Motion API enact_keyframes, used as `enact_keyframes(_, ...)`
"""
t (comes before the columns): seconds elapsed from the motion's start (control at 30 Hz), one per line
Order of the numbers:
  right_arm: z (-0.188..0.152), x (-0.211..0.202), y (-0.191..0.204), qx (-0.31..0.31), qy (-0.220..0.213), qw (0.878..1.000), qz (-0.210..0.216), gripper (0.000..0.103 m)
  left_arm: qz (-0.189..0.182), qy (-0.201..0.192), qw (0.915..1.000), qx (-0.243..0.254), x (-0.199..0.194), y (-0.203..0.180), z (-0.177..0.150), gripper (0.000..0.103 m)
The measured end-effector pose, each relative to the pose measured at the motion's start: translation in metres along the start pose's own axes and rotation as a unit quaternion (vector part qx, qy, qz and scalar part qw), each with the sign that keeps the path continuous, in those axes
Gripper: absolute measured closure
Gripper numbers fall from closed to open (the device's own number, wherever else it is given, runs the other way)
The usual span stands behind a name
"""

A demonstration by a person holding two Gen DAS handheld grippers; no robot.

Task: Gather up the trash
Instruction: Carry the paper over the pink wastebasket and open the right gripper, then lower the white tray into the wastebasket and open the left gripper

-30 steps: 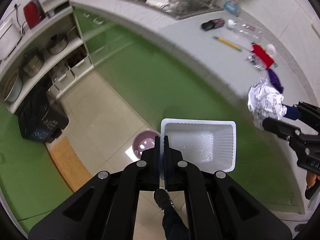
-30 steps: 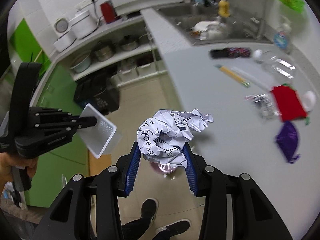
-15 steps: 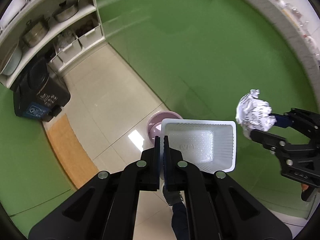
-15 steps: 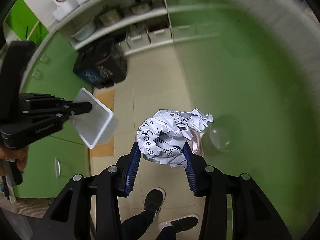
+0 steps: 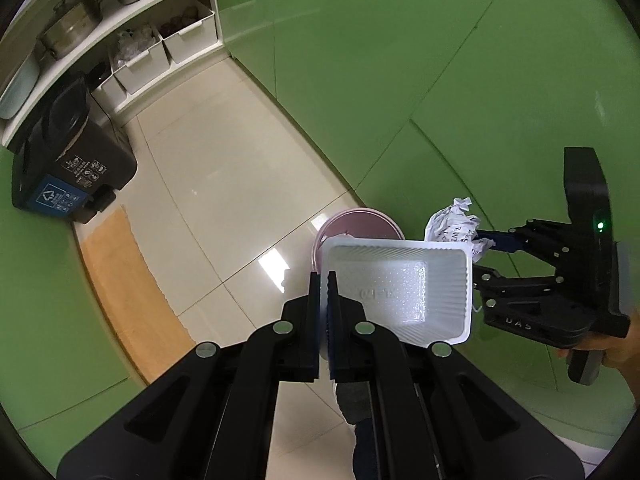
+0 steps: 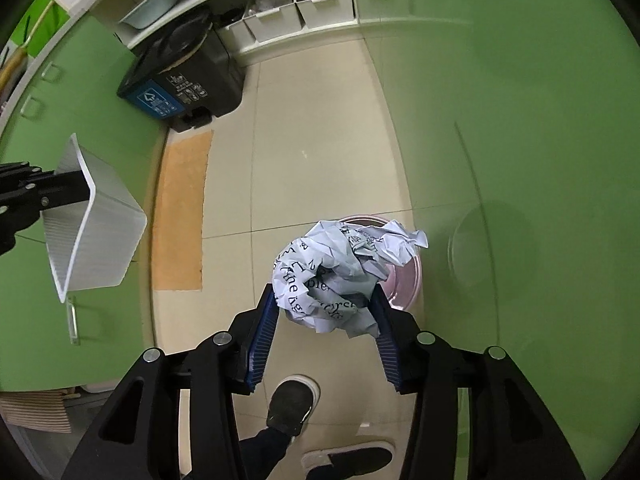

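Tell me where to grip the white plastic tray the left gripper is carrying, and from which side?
Take the white tray by its short end wall, coming over the rim so one finger goes inside and one outside. The walls are thin and ribbed, and the body is too wide to span. The left gripper holds it exactly so, jaws shut on the near wall, tray hanging over the pink bin.

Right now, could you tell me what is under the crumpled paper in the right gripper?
A pink bin stands on the tiled floor right below the crumpled paper, between the opening pads of the right gripper. The paper covers most of the bin's inside, so its contents cannot be seen.
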State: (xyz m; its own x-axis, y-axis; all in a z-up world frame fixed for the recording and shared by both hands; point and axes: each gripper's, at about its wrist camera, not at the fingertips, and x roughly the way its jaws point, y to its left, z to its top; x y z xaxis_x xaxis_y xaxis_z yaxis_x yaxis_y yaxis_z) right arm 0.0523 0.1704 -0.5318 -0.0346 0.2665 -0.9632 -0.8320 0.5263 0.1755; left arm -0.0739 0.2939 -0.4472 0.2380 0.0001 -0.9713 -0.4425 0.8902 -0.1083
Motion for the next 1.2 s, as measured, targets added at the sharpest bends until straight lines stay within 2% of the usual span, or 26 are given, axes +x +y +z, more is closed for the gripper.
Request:
enact_keyframes(0.07,0.001,0.008,-0.003,0.002,-0.004,1.000,-0.003,0.042,-0.001,0.001,1.0000,-0.001,0.008,0.002,0.002,0.101)
enact_keyframes(0.13,0.005,0.010,-0.009,0.009,-0.009,1.000,-0.003,0.023,-0.002,0.003,1.0000,0.000,0.013,0.001,0.003,0.101)
enact_keyframes(0.3,0.002,0.006,-0.016,0.018,-0.019,1.000,-0.008,0.013,-0.007,0.005,1.0000,0.004,0.020,-0.006,0.005,0.101)
enact_keyframes(0.6,-0.018,-0.036,-0.021,0.028,-0.031,0.998,-0.035,0.013,-0.021,0.009,0.9995,0.021,0.027,-0.029,0.010,0.101)
enact_keyframes(0.73,-0.038,-0.062,-0.018,0.037,-0.042,0.997,-0.043,0.009,-0.029,0.012,0.9990,0.033,0.040,-0.044,0.014,0.101)
enact_keyframes(0.9,-0.060,-0.074,-0.016,0.038,-0.053,0.997,-0.046,0.008,-0.037,0.020,0.9980,0.048,0.076,-0.065,0.013,0.101)
enact_keyframes(1.2,-0.085,-0.058,-0.033,0.058,-0.061,0.996,-0.041,0.008,-0.036,0.047,0.9961,0.066,0.162,-0.090,0.008,0.101)
